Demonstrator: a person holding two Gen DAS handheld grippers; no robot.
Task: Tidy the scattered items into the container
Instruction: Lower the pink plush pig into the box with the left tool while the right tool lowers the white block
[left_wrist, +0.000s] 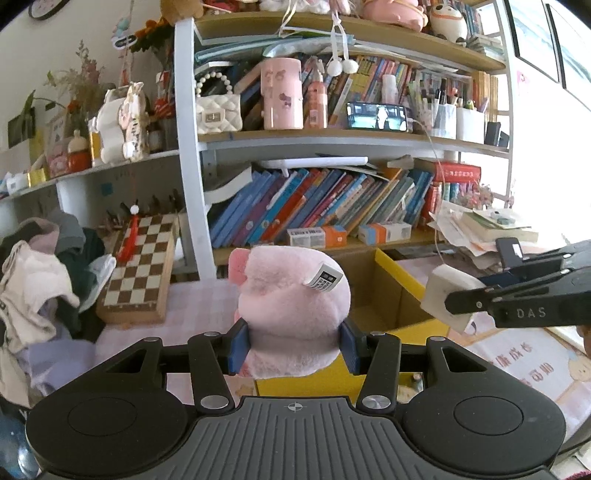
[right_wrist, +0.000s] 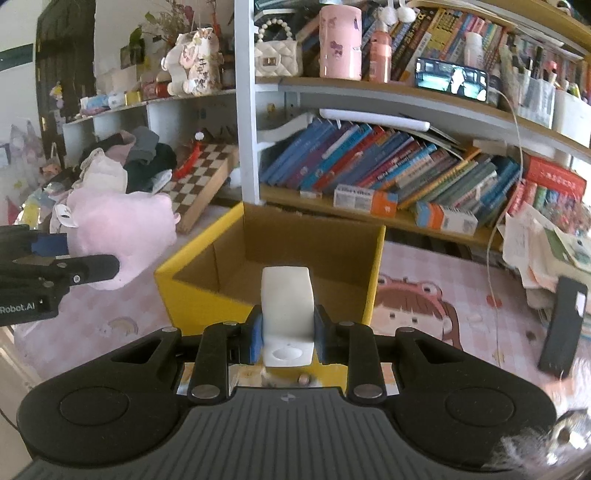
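My left gripper (left_wrist: 293, 345) is shut on a pink plush toy (left_wrist: 291, 299) with a white tag, held above the desk to the left of the box; the right wrist view shows the same plush toy (right_wrist: 125, 236) at the left. My right gripper (right_wrist: 287, 330) is shut on a white plastic block (right_wrist: 286, 306), held just in front of the yellow cardboard box (right_wrist: 354, 254), which stands open. In the left wrist view that white block (left_wrist: 448, 295) hangs at the right, over the box's (left_wrist: 397, 273) near edge.
A bookshelf (left_wrist: 332, 206) full of books stands behind the desk. A chessboard (left_wrist: 138, 269) and a heap of clothes (left_wrist: 40, 284) lie at the left. Stacked papers (right_wrist: 546, 251), a black phone (right_wrist: 563, 325) and a white cable (right_wrist: 495, 258) sit right of the box on the pink mat (right_wrist: 443, 288).
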